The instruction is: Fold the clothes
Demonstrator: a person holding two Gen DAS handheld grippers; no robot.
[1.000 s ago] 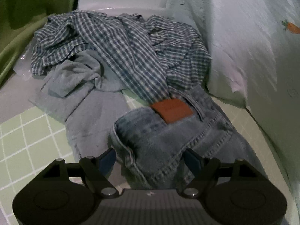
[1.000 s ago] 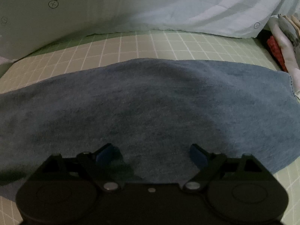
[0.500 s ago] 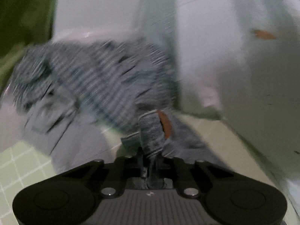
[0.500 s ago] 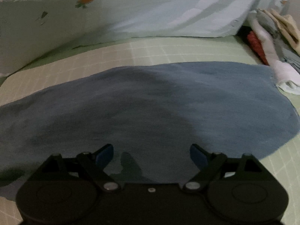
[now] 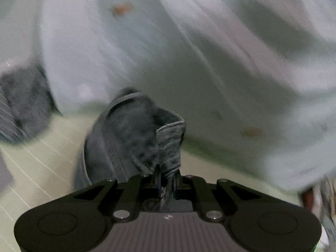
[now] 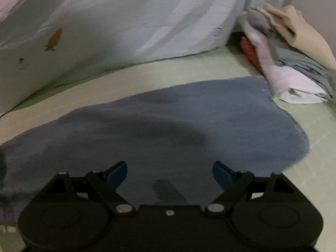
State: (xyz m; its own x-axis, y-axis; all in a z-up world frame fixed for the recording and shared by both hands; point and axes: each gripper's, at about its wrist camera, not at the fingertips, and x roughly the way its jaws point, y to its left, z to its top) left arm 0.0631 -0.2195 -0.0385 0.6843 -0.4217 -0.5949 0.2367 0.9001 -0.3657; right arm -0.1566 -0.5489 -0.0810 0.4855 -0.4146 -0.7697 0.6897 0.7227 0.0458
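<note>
My left gripper (image 5: 167,180) is shut on the waistband of the blue jeans (image 5: 130,138) and holds that end bunched up above the green checked sheet (image 5: 40,161). The view is blurred by motion. In the right wrist view the jeans' leg (image 6: 168,126) lies flat across the sheet (image 6: 189,67), its hem to the right. My right gripper (image 6: 170,174) is open and empty just above the denim, blue pads wide apart.
A pale quilt with carrot prints (image 6: 126,21) rises behind the jeans and fills the left wrist view (image 5: 210,52). A stack of folded clothes (image 6: 294,63) sits at the right. A checked shirt and grey garment (image 5: 19,109) lie at the far left.
My left gripper closed on the jeans' waistband, lifted it and swung right, away from the checked shirt pile. My right gripper turned right along the leg and stayed open.
</note>
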